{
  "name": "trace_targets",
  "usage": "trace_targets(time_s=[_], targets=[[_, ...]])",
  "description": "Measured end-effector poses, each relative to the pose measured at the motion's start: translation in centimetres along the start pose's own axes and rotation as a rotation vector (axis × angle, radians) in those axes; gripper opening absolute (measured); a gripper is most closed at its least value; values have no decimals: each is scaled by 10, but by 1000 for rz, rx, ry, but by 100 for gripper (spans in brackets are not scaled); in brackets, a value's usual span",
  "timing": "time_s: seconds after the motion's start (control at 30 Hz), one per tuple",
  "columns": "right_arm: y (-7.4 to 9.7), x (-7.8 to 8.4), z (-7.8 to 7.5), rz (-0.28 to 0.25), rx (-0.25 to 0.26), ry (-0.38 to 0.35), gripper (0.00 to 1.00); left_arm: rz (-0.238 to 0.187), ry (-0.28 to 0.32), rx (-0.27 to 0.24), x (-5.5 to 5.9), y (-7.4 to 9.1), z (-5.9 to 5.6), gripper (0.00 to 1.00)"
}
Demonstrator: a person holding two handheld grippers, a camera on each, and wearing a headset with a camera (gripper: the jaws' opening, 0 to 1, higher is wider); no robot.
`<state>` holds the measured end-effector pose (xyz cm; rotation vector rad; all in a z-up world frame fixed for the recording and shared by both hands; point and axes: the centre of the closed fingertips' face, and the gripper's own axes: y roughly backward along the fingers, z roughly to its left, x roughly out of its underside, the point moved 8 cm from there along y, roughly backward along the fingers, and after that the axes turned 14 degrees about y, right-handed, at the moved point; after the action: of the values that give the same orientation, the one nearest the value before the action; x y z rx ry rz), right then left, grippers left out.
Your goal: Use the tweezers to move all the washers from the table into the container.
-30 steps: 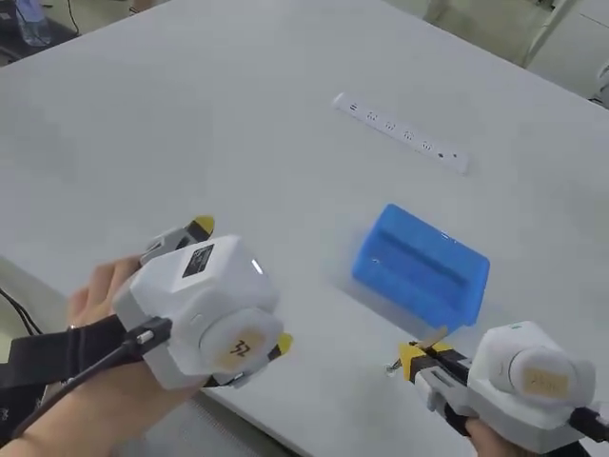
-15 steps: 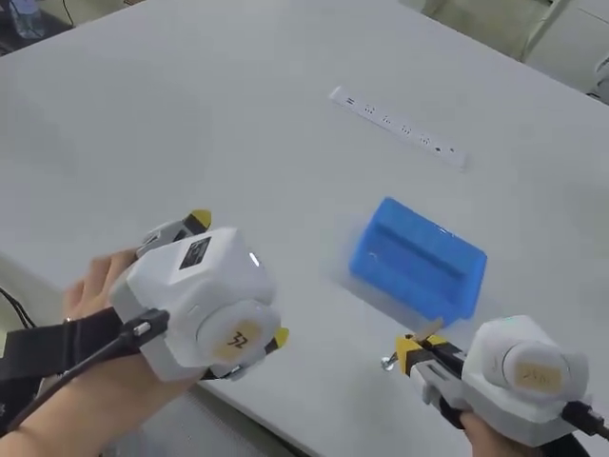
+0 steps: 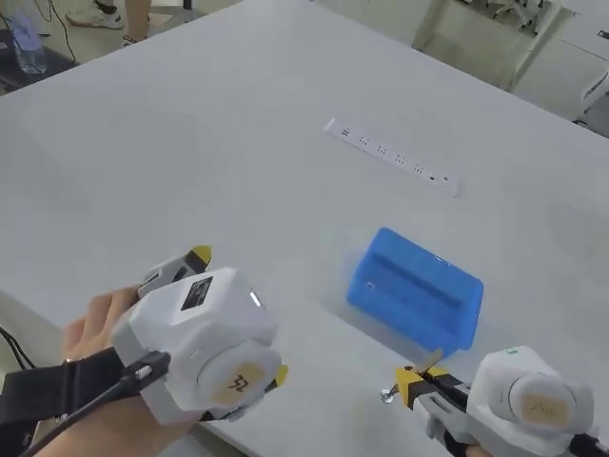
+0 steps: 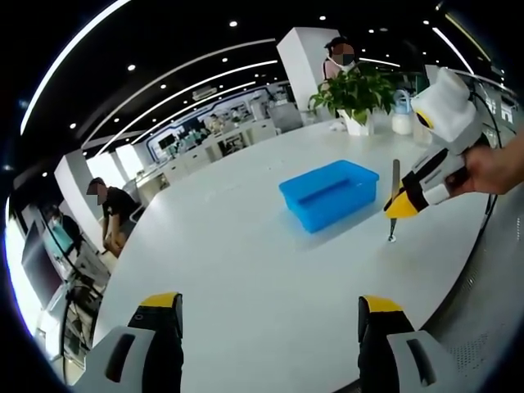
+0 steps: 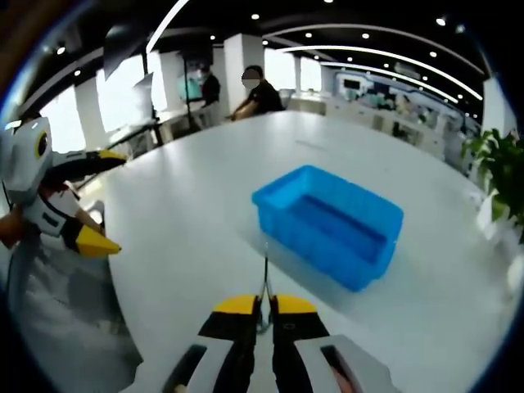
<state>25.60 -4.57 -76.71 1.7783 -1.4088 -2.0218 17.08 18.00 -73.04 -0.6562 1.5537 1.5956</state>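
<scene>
Tweezers (image 5: 264, 278), I see, sit clamped in my right gripper (image 5: 264, 306) near the blue container (image 5: 327, 214) (left gripper (image 4: 270, 304) gapes, empty).

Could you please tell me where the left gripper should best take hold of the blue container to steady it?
On the blue container, probably the short end wall facing the left gripper, taken from above with the fingers astride it. It sits upright and open-topped, and its walls are thin and straight.
</scene>
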Motion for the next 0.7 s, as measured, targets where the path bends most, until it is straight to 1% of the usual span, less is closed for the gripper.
trace_targets(time_s=[0.1, 0.13, 0.37, 0.47, 0.57, 0.63, 0.7], targets=[[1, 0, -3, -3, -18, -21, 3, -3, 2, -1, 0, 0, 0, 91], [3, 0, -3, -5, -16, -18, 3, -3, 2, -1, 0, 0, 0, 91], [15, -13, -8, -34, -25, -24, 3, -4, -1, 0, 0, 0, 0, 91], [19, -20, -13, -52, -12, -28, 3, -8, -1, -1, 0, 0, 0, 91], [25, -32, -20, -89, 7, -30, 3, -7, -1, 2, 0, 0, 0, 91], [27, -37, -23, -103, 14, -29, 3, -7, -6, 2, 0, 0, -1, 91], [30, -48, -29, -135, 31, -26, 3, -5, -11, 4, 0, 0, -1, 91]])
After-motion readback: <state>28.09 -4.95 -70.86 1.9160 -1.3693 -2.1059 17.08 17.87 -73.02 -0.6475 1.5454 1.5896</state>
